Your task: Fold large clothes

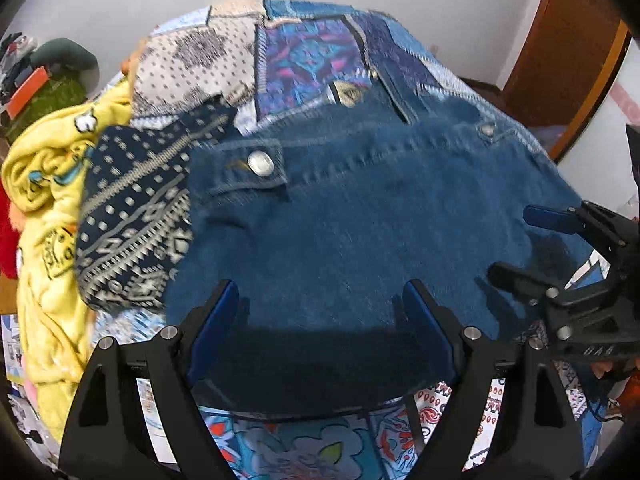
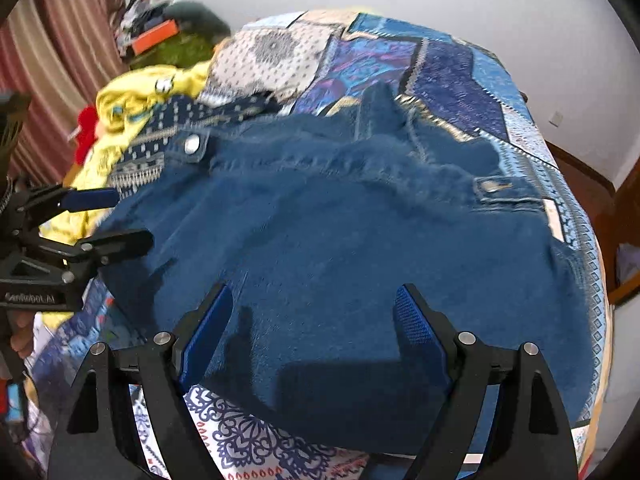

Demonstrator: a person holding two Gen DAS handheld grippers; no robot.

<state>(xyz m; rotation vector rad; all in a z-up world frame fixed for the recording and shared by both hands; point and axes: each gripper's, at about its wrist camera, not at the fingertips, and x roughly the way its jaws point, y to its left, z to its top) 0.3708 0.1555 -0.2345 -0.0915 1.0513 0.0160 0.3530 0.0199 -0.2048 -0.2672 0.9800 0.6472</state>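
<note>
Far to the left, by the wall, sits a heap of stuff with an orange box (image 1: 29, 90) on it. Next to it on the bed lies a crumpled yellow garment (image 1: 48, 200) with cartoon pictures. Just right of that is a dark blue patterned cloth (image 1: 132, 216) with white shapes. Its right edge touches the denim jacket (image 1: 360, 216).

The denim jacket is big and blue. It lies spread out flat in the middle of the bed, on a patchwork bedspread (image 1: 312, 56). A shiny metal button (image 1: 260, 163) sits on a tab near the jacket's far left corner.

The left claw (image 1: 320, 300) hangs over the near left part of the jacket. Its two blue pads are wide apart and hold nothing. The near edge of the jacket lies right under and between them, and the claw's shadow falls on it.

The right claw (image 2: 312, 304) hangs over the near right part of the jacket. It is wide open too, with nothing in it. The jacket runs away from it, far and to both sides.

Each claw shows at the edge of the other's view.

On the far right stands a brown wooden door frame (image 1: 568, 40).
</note>
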